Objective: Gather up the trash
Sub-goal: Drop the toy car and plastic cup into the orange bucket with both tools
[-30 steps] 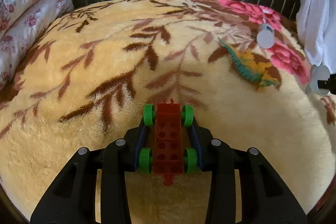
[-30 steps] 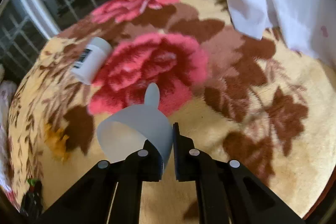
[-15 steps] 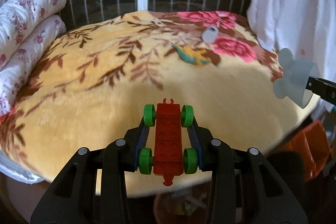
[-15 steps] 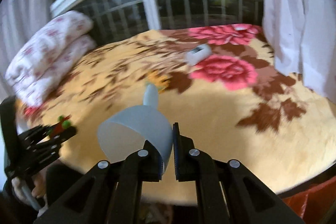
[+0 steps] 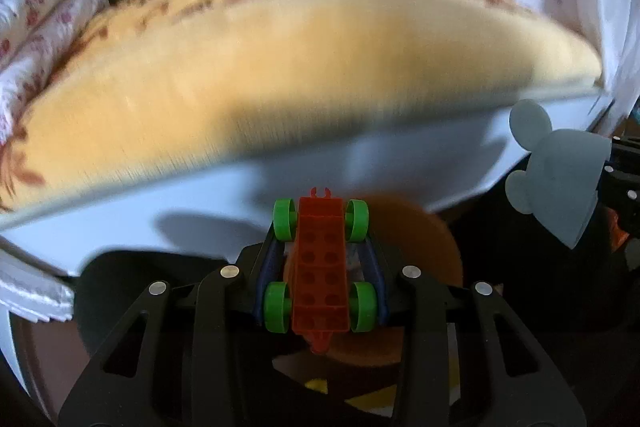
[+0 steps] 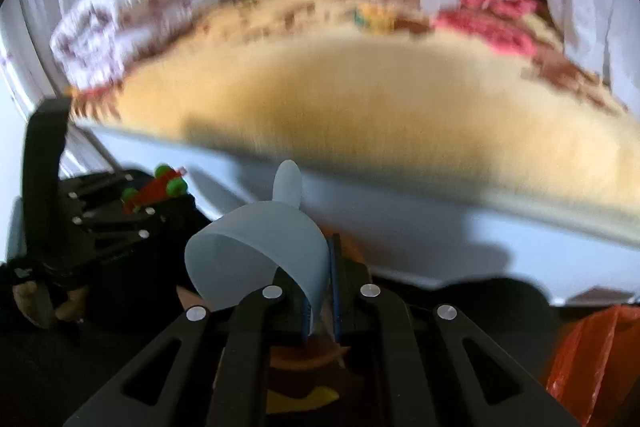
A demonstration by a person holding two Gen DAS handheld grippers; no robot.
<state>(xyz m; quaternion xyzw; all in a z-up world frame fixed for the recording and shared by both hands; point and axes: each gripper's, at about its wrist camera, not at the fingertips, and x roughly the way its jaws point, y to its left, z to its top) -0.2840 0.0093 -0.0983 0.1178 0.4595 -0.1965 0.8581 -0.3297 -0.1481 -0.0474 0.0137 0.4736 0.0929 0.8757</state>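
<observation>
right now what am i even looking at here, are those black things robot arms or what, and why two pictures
No robot arms: a person holds a two-finger hand tool in each hand, and each tool carries a wide-angle camera looking forward along its jaws. So you get one picture per hand.

In the left-hand view, the left gripper is clamped on a red toy car base with green wheels. In the right-hand view, the right gripper pinches the wall of a pale blue cup with round ears.

Both views look at the edge of a bed with a yellow flowered blanket, blurred by motion. A white bottle lies far back on it, and a rolled floral quilt sits at the left.
</observation>
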